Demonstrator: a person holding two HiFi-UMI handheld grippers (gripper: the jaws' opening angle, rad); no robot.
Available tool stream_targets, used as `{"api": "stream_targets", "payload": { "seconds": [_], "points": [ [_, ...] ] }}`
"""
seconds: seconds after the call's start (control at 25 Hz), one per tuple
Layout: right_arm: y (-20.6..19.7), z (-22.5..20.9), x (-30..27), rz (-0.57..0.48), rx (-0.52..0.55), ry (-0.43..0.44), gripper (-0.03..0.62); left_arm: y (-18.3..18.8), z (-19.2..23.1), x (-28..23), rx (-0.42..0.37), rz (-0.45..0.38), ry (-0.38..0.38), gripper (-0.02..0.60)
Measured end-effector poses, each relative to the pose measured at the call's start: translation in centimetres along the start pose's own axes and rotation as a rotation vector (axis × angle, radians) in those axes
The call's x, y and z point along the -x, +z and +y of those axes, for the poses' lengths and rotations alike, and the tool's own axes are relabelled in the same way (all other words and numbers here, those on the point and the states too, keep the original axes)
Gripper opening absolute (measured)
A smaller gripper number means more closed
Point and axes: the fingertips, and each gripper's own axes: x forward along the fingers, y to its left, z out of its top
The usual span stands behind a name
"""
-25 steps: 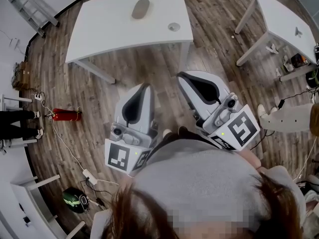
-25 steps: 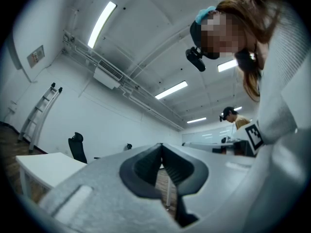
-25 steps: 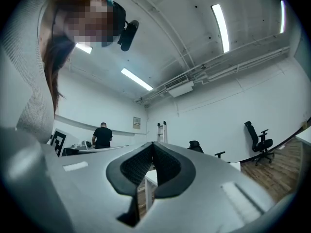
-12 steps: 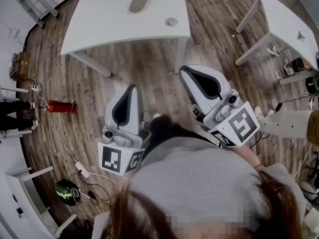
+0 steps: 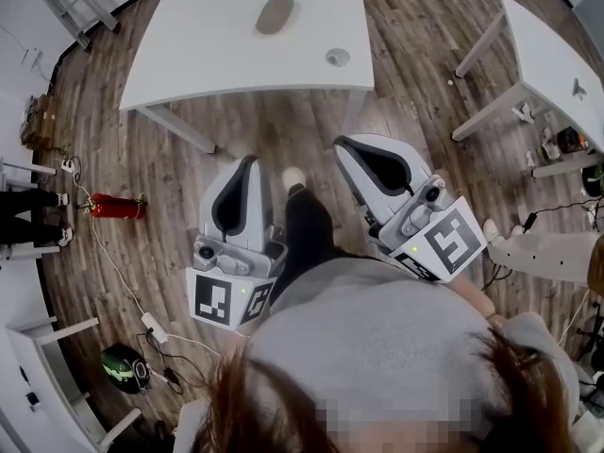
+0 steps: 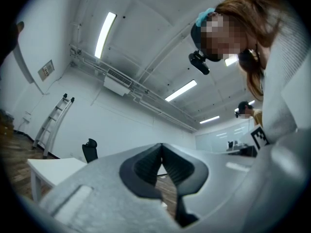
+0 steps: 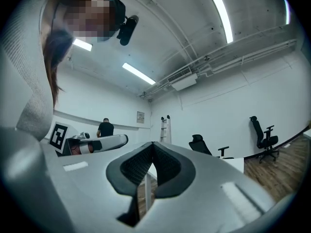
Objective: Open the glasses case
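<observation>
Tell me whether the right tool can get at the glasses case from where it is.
Probably not yet: the glasses case lies far across the white table, while the right tool, shut, hangs over the floor short of the table's near edge. Nothing blocks it; stepping closer should do.

A dark wood-plank floor (image 5: 283, 149) runs under a white table (image 5: 208, 55) ahead and a second white table (image 5: 552, 59) at the right. A red fire extinguisher (image 5: 117, 208) lies at the left, near a white power strip (image 5: 154, 327). A ladder (image 6: 52, 125) leans on the white wall (image 6: 121, 125) with a black office chair (image 6: 90, 150) nearby, and strip lights (image 6: 105, 33) glow on the ceiling
</observation>
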Motion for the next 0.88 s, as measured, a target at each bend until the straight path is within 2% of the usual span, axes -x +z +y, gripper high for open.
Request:
{"api": "stream_targets", "payload": {
  "seconds": [0.16,0.36,0.64,0.88],
  "points": [
    [-1.9,-3.2,-2.9,0.063,-0.060,-0.005,0.006,-1.1,2.6,-3.2,0.019,-0.015,-0.018,0.005],
    [-1.5,-8.6,-8.4,0.038,-0.065,-0.028,0.006,-1.8,7.5,-9.1,0.002,-0.022,-0.044,0.005],
    [-3.3,-16.4,-17.1,0.053,-0.063,-0.071,0.006,-4.5,15.9,-17.9,0.028,0.023,-0.091,0.005],
    [-4.0,-23.0,-23.7,0.048,-0.080,-0.118,0.006,-5.6,22.1,-24.4,0.018,0.050,-0.136,0.005]
  ]
}}
